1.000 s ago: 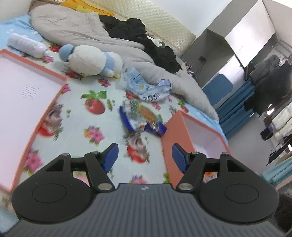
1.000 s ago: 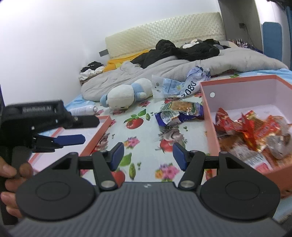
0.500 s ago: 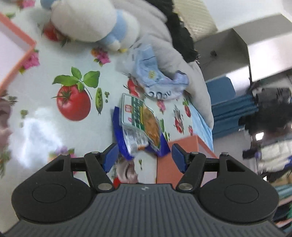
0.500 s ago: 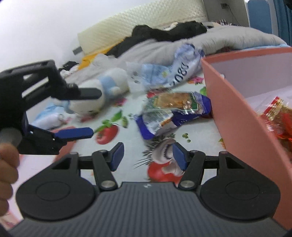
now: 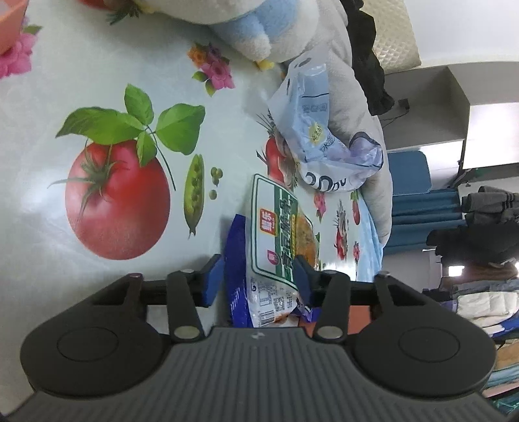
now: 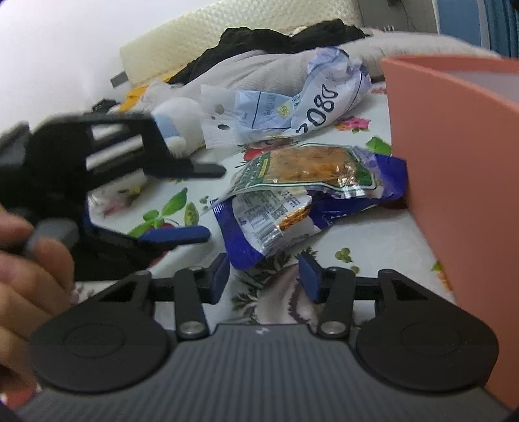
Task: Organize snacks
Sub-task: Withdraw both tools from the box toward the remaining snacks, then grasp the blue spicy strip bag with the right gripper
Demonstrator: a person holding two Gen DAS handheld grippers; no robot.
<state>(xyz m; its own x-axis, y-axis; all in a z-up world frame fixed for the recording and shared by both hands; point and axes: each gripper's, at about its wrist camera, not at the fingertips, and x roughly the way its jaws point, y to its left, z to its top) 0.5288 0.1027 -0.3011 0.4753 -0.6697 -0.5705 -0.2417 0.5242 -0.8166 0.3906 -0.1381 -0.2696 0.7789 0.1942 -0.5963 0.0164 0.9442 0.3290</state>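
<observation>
Left wrist view: left tongs (image 5: pixel 260 281), angled downward, closing around snack packets (image 5: pixel 271 259), not yet clamped.

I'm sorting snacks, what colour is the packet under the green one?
Dark blue packet, clearest in the right wrist view.

**Bright Prints and Blue Wrappers**

The bed sheet (image 5: pixel 48 81) is pale, printed with red tomatoes, green leaves, pea pods and pink flowers. The green-and-white snack packet (image 5: pixel 275 240) shows an orange filling and a small red label; it lies on a deep blue snack packet (image 5: pixel 235 259). The crumpled bag (image 5: pixel 311 136) is light blue with dark lettering. The plush toy (image 5: pixel 246 26) is white and sky blue. The box (image 6: pixel 454 155) is salmon pink. Each black hand-held gripper (image 5: pixel 259 279) (image 6: pixel 263 276) has blue pads. The blanket (image 6: pixel 259 68) is grey.
</observation>
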